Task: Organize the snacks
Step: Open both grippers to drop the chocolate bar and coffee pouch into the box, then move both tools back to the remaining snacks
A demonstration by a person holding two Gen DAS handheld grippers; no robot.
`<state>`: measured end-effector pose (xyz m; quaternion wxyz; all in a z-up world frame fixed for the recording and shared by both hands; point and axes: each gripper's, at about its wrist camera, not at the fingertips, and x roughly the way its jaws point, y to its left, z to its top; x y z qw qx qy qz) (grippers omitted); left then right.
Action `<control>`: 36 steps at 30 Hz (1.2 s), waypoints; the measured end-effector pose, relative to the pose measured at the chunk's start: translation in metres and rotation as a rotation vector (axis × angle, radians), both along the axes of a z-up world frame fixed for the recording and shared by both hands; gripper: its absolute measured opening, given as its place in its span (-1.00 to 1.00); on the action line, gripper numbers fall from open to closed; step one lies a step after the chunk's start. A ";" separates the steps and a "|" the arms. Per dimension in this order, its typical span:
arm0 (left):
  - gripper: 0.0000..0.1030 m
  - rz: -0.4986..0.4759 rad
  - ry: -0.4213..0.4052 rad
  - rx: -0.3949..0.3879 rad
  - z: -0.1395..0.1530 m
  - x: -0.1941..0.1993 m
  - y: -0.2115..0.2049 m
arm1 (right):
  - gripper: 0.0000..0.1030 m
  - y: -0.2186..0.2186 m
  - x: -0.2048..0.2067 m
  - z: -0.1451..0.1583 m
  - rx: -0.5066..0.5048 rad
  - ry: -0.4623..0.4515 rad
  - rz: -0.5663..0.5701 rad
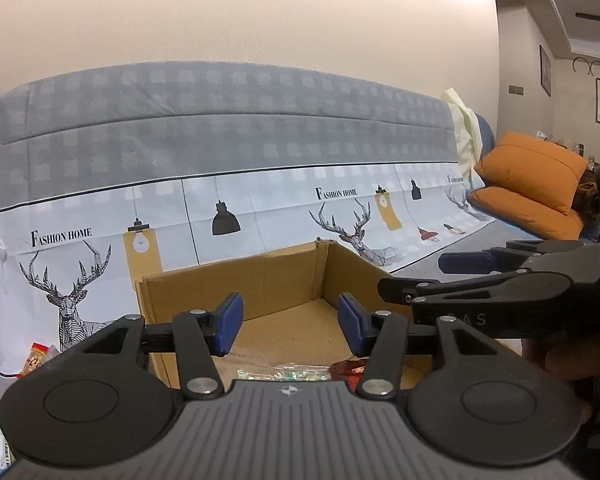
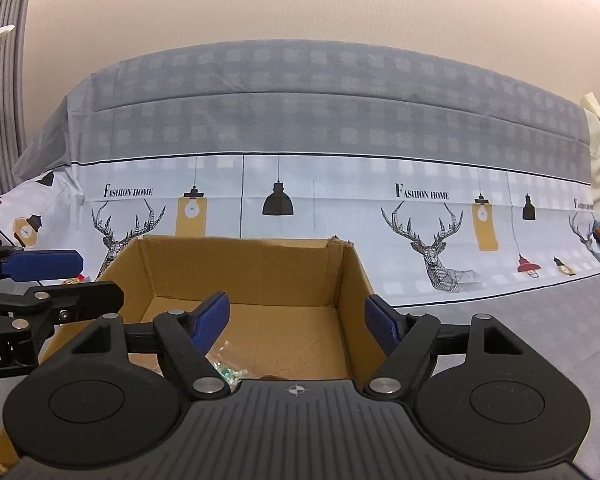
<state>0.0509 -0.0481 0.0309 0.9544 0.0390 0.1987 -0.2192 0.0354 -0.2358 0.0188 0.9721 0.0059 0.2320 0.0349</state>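
Observation:
An open cardboard box point(image 1: 260, 280) stands on the covered sofa seat right in front of both grippers. On its floor lie a clear packet of green sweets point(image 1: 284, 374) and a red packet point(image 1: 346, 368). My left gripper point(image 1: 290, 324) hovers over the box's near edge, open, with nothing between its blue pads. To its right, my right gripper point(image 1: 420, 278) points into the box. In the right wrist view the box point(image 2: 240, 268) fills the middle. My right gripper point(image 2: 298, 322) is open and empty above the clear packet point(image 2: 224, 364). The left gripper point(image 2: 88, 280) shows at the left edge.
A grey-and-white cloth point(image 1: 240, 200) printed with deer and lamps covers the sofa back and seat. More snack packets point(image 1: 38, 358) lie left of the box. Orange cushions point(image 1: 532, 184) are stacked at the far right. A wall rises behind the sofa.

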 end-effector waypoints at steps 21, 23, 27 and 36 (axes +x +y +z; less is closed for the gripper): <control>-0.51 0.199 0.012 0.200 0.014 -0.013 0.092 | -0.39 0.073 -0.001 0.007 0.099 -0.033 0.097; -0.51 0.232 -0.014 0.228 0.021 -0.021 0.117 | -0.40 0.087 -0.003 0.010 0.124 -0.050 0.131; -0.51 0.349 -0.014 0.216 0.010 -0.037 0.172 | -0.39 0.119 -0.009 0.020 0.166 -0.094 0.227; -0.51 0.604 0.108 0.014 -0.001 -0.025 0.247 | -0.38 0.212 -0.020 -0.001 0.234 -0.029 0.476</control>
